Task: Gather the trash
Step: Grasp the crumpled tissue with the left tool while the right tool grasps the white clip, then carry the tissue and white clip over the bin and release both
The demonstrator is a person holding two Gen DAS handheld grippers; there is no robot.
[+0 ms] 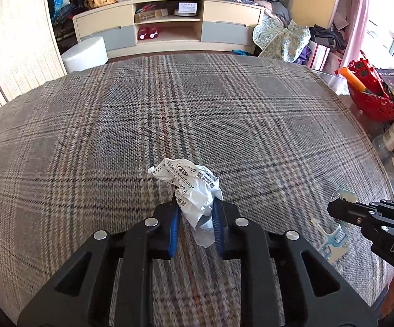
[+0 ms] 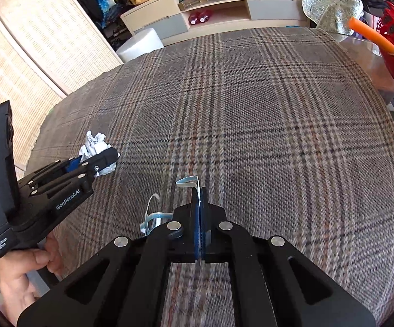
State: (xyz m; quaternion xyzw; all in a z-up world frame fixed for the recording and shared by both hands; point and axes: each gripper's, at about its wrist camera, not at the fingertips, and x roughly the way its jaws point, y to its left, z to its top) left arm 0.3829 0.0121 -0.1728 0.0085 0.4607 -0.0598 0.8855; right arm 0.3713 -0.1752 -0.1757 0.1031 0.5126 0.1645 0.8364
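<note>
The crumpled printed paper [image 1: 194, 190] sits pinched between the blue pads of the left gripper [image 1: 195, 212], most of the wad sticking out above and ahead of the fingers, held over the plaid-covered table [image 1: 169, 114]. The right gripper [image 2: 200, 204] has its fingers pressed nearly flat together on a thin pale-blue plastic wrapper [image 2: 188, 182], a curl of it rising past the tips and a looped part trailing off to the left side near the cloth. Both pieces of trash thus seem picked up, and the next call is likely carrying them to a bin. In my judgement the risk lies with the wrapper: it is gripped by a narrow edge, and the dangling loop could catch on the woven cloth or slip free if swung. The paper, held only at its lower folds, could also work loose, since crumpled paper gives under pressure. At the far right edge a red basket [image 1: 371, 100] with an orange-handled tool stands by some bottles, close enough to be knocked by a wide sweep of the right arm. No bin or bag shows in either view, so where the trash goes cannot be told. Whether the wrapper's lower part touches the table is unclear, as motion blur smears it.
</note>
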